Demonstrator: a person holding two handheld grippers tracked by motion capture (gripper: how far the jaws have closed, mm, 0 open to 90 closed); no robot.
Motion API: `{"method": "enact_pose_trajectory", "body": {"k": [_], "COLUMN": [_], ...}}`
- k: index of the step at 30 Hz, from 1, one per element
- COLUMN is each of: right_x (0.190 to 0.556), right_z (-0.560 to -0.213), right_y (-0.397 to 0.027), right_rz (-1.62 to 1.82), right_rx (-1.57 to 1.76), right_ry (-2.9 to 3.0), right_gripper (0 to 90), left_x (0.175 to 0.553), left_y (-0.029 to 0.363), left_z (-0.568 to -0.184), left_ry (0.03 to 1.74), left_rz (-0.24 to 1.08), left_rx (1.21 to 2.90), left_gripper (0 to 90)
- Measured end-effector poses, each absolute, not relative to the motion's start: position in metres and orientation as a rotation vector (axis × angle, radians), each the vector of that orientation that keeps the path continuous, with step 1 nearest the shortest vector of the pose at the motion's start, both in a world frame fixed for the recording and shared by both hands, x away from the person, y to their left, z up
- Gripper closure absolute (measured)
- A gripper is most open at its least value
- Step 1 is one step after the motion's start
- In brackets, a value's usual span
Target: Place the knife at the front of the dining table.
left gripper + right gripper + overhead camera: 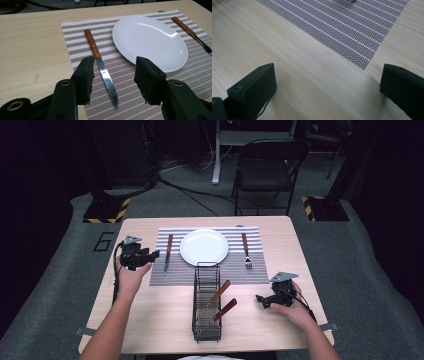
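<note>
Wire basket (206, 306) sits nearest, at the table's near edge. Two wooden-handled pieces lean in it, handles up and angled right; the ends down in the wire are too small to identify.

Behind it, striped placemat (260, 270). White plate (204, 246) at its centre. Knife (167, 252) on the mat left of the plate, fork (245, 249) on the mat right of the plate. Neither touches the plate.

Left gripper (144, 256): held above the table at the mat's left edge, jaws spread wide, nothing between them. In the left gripper view the knife (101, 66) lies flat in the gap between the jaws, handle pointing away, blade tip toward the camera. Jaws look clear of it, not touching.

Right gripper (261, 299): low over bare table (150, 330), right of the basket, jaws spread, empty. The right gripper view shows wood grain and the placemat corner (362, 62) ahead.

Judgement: setting looks part done, with knife and fork laid and two pieces left in the basket. Left gripper reads as parted from the knife, or lined up on it; cannot tell which.

Next move, likely: right gripper swings left to the nearer raised handle in the basket, closes on the wood, lifts straight up so the piece clears the wire.
</note>
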State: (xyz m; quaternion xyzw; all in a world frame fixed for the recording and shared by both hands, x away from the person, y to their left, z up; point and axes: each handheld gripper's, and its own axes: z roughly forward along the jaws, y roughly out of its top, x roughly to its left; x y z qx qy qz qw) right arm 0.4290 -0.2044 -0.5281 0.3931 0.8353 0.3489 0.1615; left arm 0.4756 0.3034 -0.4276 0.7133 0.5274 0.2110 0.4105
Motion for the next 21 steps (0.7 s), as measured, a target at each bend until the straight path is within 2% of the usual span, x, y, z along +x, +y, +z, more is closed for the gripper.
{"method": "enact_pose_trajectory", "body": {"k": [8, 21], "right_x": [0.429, 0.429], "right_z": [-0.528, -0.528], "right_y": [-0.204, -0.204], "right_rz": [0.996, 0.996], "right_rx": [1.122, 1.123], "right_ry": [2.384, 2.384], "right_gripper": [0.0, 0.0], "left_x": [0.455, 0.432], "left_y": [0.315, 0.325], "left_z": [-0.432, -0.451], "left_ry": [1.33, 1.343], "left_rz": [0.56, 0.527], "left_rx": [1.837, 1.889], "left_gripper": [45.9, 43.9]}}
